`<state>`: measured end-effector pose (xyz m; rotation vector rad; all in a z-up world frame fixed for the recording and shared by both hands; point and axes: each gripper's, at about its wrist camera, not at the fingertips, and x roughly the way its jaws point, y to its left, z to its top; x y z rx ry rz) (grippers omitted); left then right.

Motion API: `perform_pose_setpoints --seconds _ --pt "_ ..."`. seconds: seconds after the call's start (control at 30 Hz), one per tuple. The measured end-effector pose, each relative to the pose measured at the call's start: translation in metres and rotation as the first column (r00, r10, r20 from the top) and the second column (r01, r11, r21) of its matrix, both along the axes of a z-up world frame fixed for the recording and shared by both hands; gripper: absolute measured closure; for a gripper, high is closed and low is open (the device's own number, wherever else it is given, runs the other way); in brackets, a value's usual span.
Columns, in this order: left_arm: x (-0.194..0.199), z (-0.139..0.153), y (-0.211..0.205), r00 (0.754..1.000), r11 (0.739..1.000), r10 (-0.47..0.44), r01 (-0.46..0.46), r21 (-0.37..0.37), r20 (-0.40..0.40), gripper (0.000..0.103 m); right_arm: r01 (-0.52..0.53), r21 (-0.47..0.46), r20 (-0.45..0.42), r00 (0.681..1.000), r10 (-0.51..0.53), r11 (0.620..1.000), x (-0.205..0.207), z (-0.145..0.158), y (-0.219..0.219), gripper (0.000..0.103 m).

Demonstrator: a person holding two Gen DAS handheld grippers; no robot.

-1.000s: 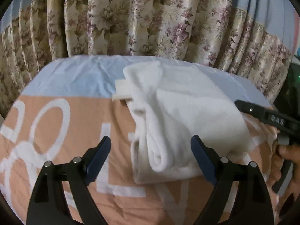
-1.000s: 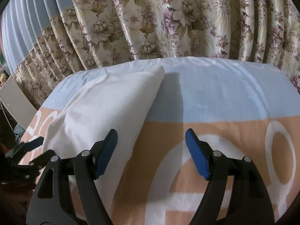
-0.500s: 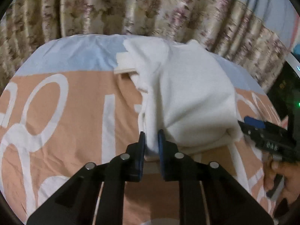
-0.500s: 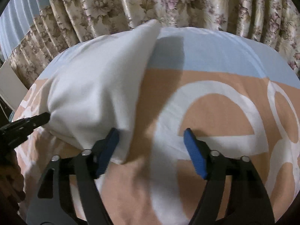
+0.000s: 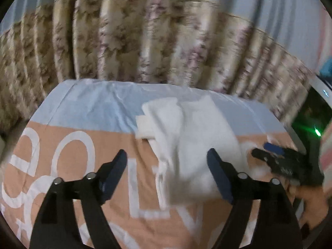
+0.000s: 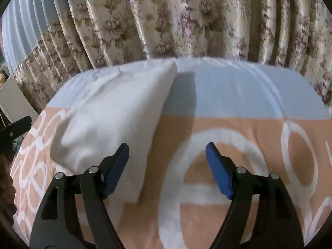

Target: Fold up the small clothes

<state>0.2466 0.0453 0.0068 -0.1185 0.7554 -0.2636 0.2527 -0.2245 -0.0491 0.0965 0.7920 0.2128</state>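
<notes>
Garment: a small white soft-knit piece of clothing (image 5: 193, 145), already doubled over into a loose bundle, lies on the peach-and-pale-blue bedspread with large white letters (image 5: 87, 112).
Landmark: everything below is placed against that white garment.
Place: it straddles the line where the bedspread's blue band meets the peach; the floral, pleated curtain (image 6: 186, 20) hangs beyond its far end.
Left gripper (image 5: 167, 174): black arms with dark blue pads, jaws opening and spread wide – the garment's near edge shows between them, but the pads do not press on it.
Right gripper (image 6: 167, 169): jaws opening slightly and spread wide, nothing pinched; its left finger (image 6: 116, 170) overlaps the garment's near right edge, while its other finger is over bare bedspread beside the cloth.
Handling: I judge the cloth light, limp and thick for its size – it will sag and slide open if lifted by one point, and it cannot break.
Layers: on the garment's left side, rumpled flaps and a small tab (image 5: 143, 127) stick out, so the fold is uneven there.
Where to hold: probably the two near corners, pinching all layers together at the edge, not the puffy middle.
Risk: catching only the top layer would likely peel the fold apart.
</notes>
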Motion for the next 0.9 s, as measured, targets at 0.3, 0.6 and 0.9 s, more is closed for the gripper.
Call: perform_pose_setpoints --seconds 0.3,0.6,0.9 --pt "0.060 -0.073 -0.017 0.976 0.993 0.068 -0.086 -0.075 -0.208 0.023 0.018 0.035 0.023 1.000 -0.019 0.999 0.034 -0.001 0.018 0.023" --pt "0.051 -0.097 -0.025 0.988 0.998 0.054 -0.057 -0.017 -0.142 0.020 -0.013 0.160 -0.060 0.998 0.023 0.987 0.057 -0.047 0.025 0.033" --pt "0.054 -0.094 -0.032 0.992 0.995 -0.028 0.016 -0.095 -0.119 0.065 -0.059 0.308 -0.055 0.995 0.080 0.949 0.055 -0.055 0.023 0.060"
